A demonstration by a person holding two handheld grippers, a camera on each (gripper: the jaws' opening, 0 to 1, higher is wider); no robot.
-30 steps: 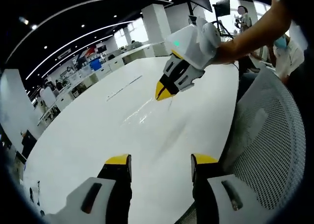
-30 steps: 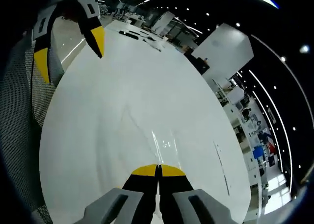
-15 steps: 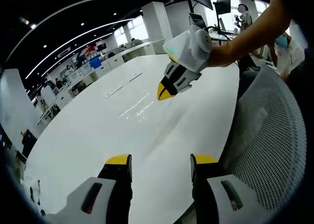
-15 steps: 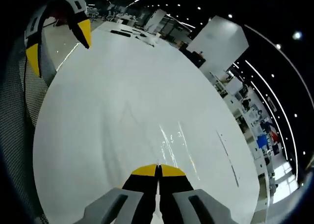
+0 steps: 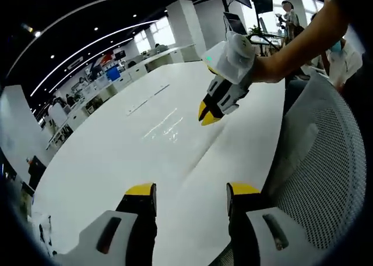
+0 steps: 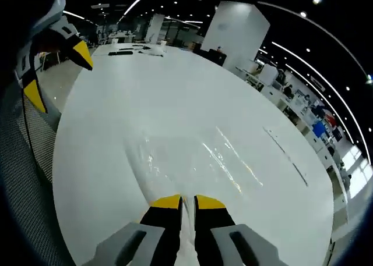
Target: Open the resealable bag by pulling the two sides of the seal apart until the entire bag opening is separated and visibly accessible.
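One clear, glossy, creased resealable bag [image 6: 186, 155] lies flat on the smooth white table [image 6: 116, 91]. Right gripper [image 6: 187, 202] pinches its near edge, jaws almost together; left gripper [image 5: 191, 189] gapes wide over the table, empty. One mesh chair [image 5: 320, 161] alongside.

2 yellow-tipped black-and-white grippers, left [image 5: 190, 191] and right [image 6: 187, 202], work over 1 clear plastic resealable bag [image 6: 192, 158] on 1 white surface [image 5: 116, 144], beside 1 grey mesh chair [image 5: 320, 167].
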